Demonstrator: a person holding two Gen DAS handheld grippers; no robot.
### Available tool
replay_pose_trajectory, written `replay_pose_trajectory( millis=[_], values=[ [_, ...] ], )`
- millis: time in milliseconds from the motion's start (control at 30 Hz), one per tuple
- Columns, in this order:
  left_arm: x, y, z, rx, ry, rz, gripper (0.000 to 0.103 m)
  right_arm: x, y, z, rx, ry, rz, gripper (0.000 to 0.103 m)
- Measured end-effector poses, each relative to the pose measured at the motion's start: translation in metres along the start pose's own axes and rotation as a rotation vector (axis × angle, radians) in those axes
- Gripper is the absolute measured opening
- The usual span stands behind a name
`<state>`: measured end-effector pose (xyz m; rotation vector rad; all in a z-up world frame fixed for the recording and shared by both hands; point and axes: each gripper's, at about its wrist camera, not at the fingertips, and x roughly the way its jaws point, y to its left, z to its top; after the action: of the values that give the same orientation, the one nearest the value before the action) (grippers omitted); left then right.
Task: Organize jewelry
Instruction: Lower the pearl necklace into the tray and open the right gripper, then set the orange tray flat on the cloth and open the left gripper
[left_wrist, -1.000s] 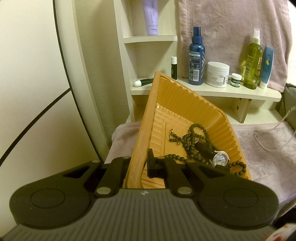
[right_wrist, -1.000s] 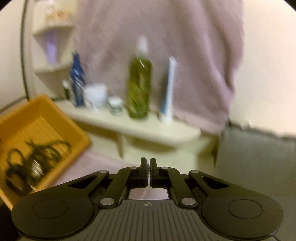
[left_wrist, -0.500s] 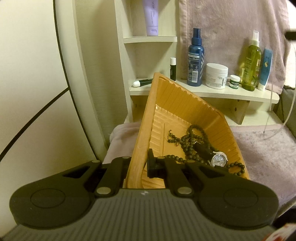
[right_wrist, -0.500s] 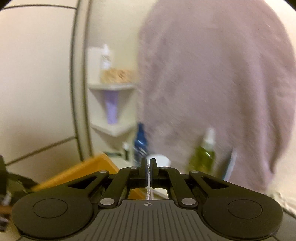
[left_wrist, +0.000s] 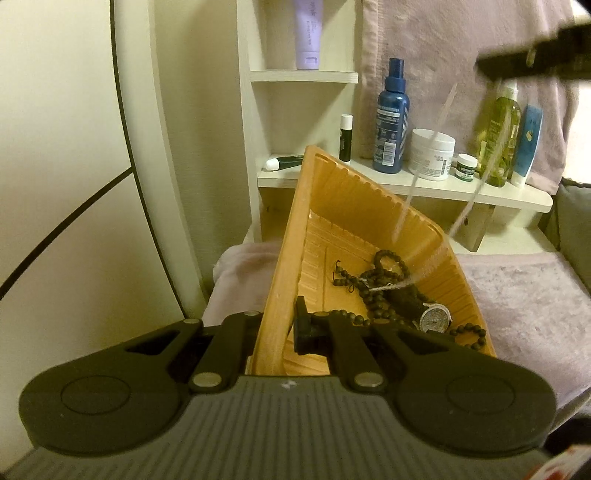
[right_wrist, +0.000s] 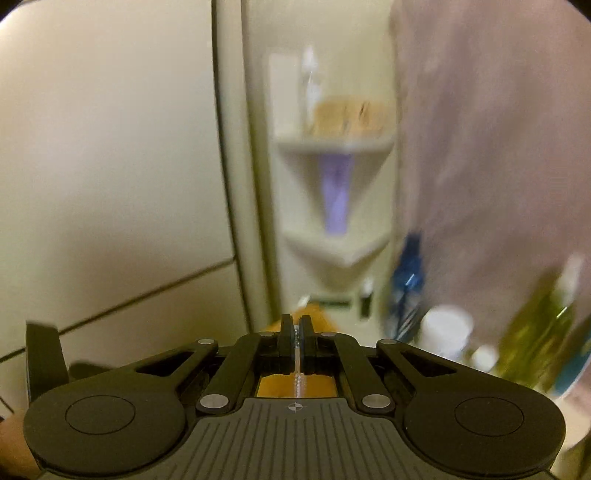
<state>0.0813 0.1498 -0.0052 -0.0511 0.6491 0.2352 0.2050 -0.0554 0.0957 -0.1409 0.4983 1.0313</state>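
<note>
Warm, dim yellowish indoor light fills both my views, the fisheye bending the wall lines toward nine o'clock, my left view fairly sharp while my right view smears the shelf bottles (right_wrist: 532, 332) at four o'clock.

Not much room in the left wrist view. The orange tray (left_wrist: 280, 266) fills the middle, tilted up with the left hand-held gripper (left_wrist: 275, 332) clamped on its near wall, and beads (left_wrist: 384, 275) and a watch (left_wrist: 436, 317) crowd its lower right. A blurred chain (left_wrist: 424, 162) hangs over the tray from the right hand-held gripper (left_wrist: 532, 61) at upper right, cutting across the way in from above. Bottles line the shelf (left_wrist: 480, 194) behind. The open spot is the towel-covered surface (left_wrist: 517, 291) at right; the left side is plain wall.
</note>
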Motion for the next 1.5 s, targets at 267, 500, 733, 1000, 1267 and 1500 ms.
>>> replay_pose_trajectory(
  millis=[267,500,733,1000,1267,1500],
  values=[
    [0.005,0.014,-0.003,-0.055,0.01,-0.042,0.006,0.054,0.0,-0.046,0.052,0.191,0.044,0.002],
    [0.009,0.029,-0.009,-0.106,0.027,-0.073,0.007,0.078,-0.012,-0.068,0.088,0.268,0.026,0.002],
    [0.015,0.042,-0.017,-0.165,0.064,-0.086,0.012,0.081,-0.012,-0.072,0.096,0.297,0.012,0.002],
    [0.016,0.057,-0.02,-0.202,0.074,-0.048,0.037,0.091,-0.008,-0.068,0.116,0.298,0.023,0.002],
    [0.005,0.065,-0.02,-0.207,0.048,-0.023,0.037,0.094,-0.005,-0.06,0.142,0.245,0.049,0.003],
    [-0.005,0.061,-0.019,-0.189,0.032,-0.017,0.04,0.076,-0.02,-0.059,0.236,0.186,0.0,0.054]
  ],
)
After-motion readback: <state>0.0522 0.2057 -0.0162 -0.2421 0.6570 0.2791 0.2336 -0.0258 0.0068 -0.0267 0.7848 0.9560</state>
